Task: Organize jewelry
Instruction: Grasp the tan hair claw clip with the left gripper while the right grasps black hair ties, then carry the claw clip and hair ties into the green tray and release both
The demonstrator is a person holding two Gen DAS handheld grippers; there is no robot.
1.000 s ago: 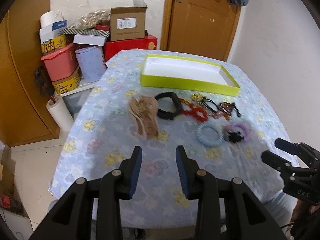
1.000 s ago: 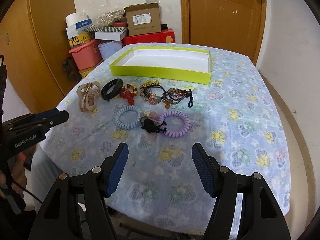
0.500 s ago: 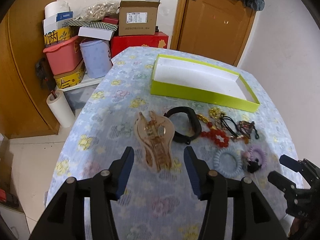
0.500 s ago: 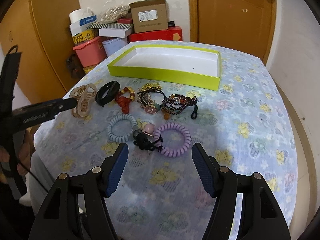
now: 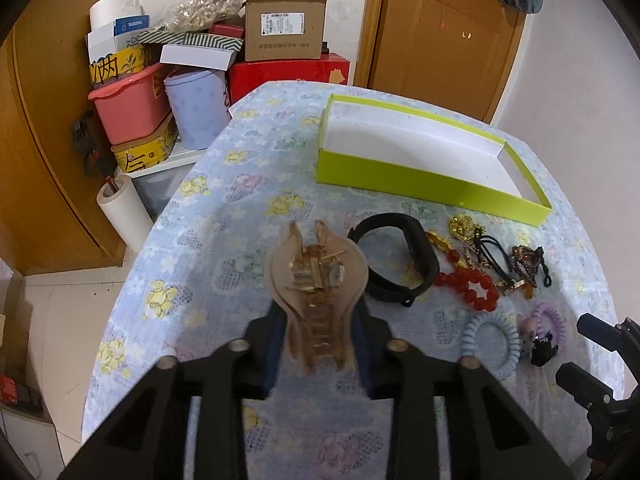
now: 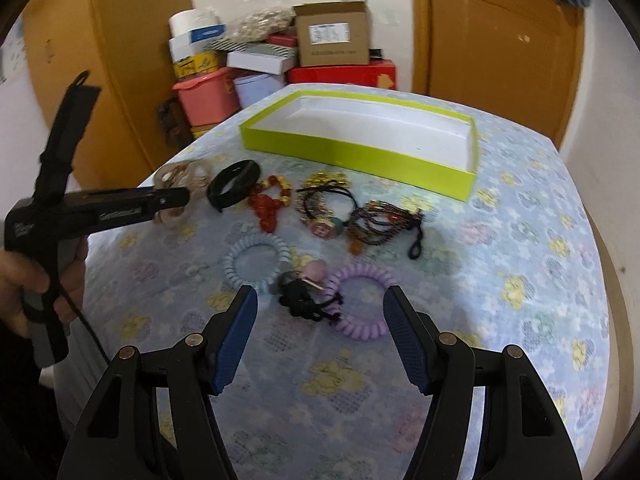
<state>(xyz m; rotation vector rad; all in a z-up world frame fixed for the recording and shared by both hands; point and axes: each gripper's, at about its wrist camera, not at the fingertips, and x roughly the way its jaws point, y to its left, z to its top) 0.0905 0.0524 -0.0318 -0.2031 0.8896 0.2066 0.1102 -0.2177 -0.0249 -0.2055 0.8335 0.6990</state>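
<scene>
A beige hair claw clip (image 5: 316,280) lies on the flowered tablecloth (image 5: 224,264). My left gripper (image 5: 318,332) has its jaws closing on the clip's narrow end, and the pads meet its sides. In the right wrist view the left gripper (image 6: 172,200) covers part of the clip (image 6: 188,170). My right gripper (image 6: 320,296) hovers with jaws slightly closing but wide apart, nothing pressed; ahead of its tips lie a black hair tie (image 6: 304,300) and a purple coil tie (image 6: 352,272). The empty lime-green box (image 5: 420,184) stands farther back.
A black band (image 5: 424,256), red bead bracelet (image 5: 468,284), blue coil tie (image 5: 470,340) and a tangle of gold and dark ties (image 6: 320,196) lie in a row. Stacked boxes and tubs (image 5: 132,108) stand past the table's left edge. A hand (image 6: 24,288) grips the left tool.
My left gripper came forward and down onto the clip; its jaws widened, then narrowed around it. The right gripper edged closer to the coil ties, jaws a little narrower.
</scene>
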